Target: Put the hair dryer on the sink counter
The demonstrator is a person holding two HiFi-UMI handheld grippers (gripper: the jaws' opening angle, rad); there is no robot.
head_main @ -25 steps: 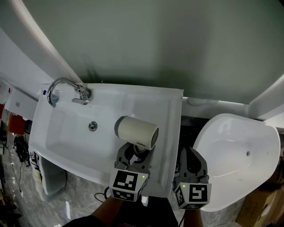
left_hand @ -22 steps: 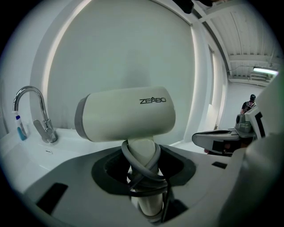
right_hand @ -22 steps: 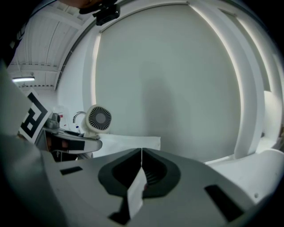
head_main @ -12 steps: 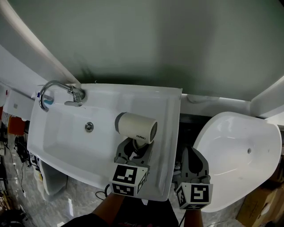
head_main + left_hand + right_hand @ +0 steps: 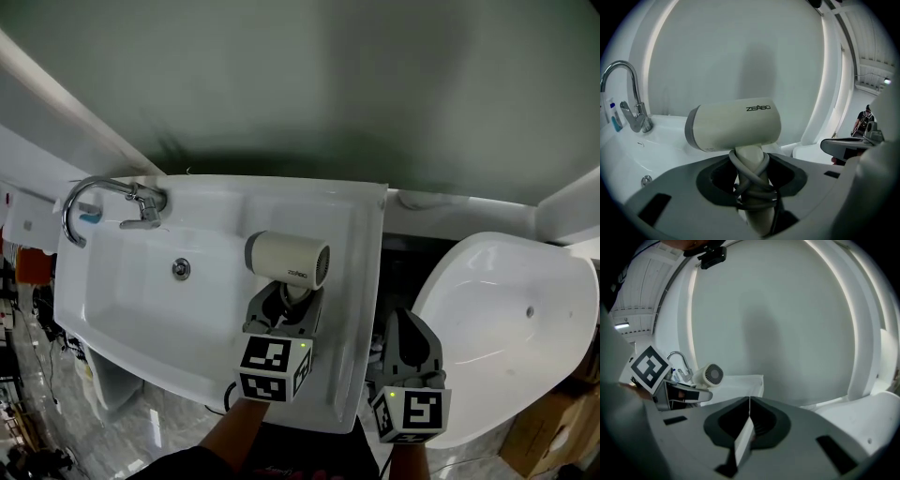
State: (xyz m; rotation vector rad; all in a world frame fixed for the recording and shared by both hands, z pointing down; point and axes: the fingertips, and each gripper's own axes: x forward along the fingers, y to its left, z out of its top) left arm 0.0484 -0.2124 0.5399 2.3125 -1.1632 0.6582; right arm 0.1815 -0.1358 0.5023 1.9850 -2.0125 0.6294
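A cream hair dryer [image 5: 287, 260] hangs over the white sink [image 5: 112, 309], near the flat counter part on the basin's right [image 5: 352, 281]. My left gripper [image 5: 286, 307] is shut on its handle, which has the grey cord wound round it [image 5: 750, 180]. In the left gripper view the dryer's barrel [image 5: 733, 124] lies crosswise above the jaws, its grey end to the left. My right gripper [image 5: 403, 349] is held to the right of the sink, off its edge, with its jaws shut on nothing [image 5: 749, 401]. The right gripper view shows the dryer's round grille [image 5: 712, 375].
A chrome tap [image 5: 103, 199] stands at the sink's back left, with the drain [image 5: 180, 268] in the basin. A white tub-like fixture [image 5: 506, 328] sits to the right of the sink. A grey-green wall [image 5: 328, 84] rises behind. Clutter lies on the floor at the far left.
The sink has slid left and down in the head view, and the left gripper with the dryer has shifted slightly toward the sink's right part. The right gripper has stayed put.
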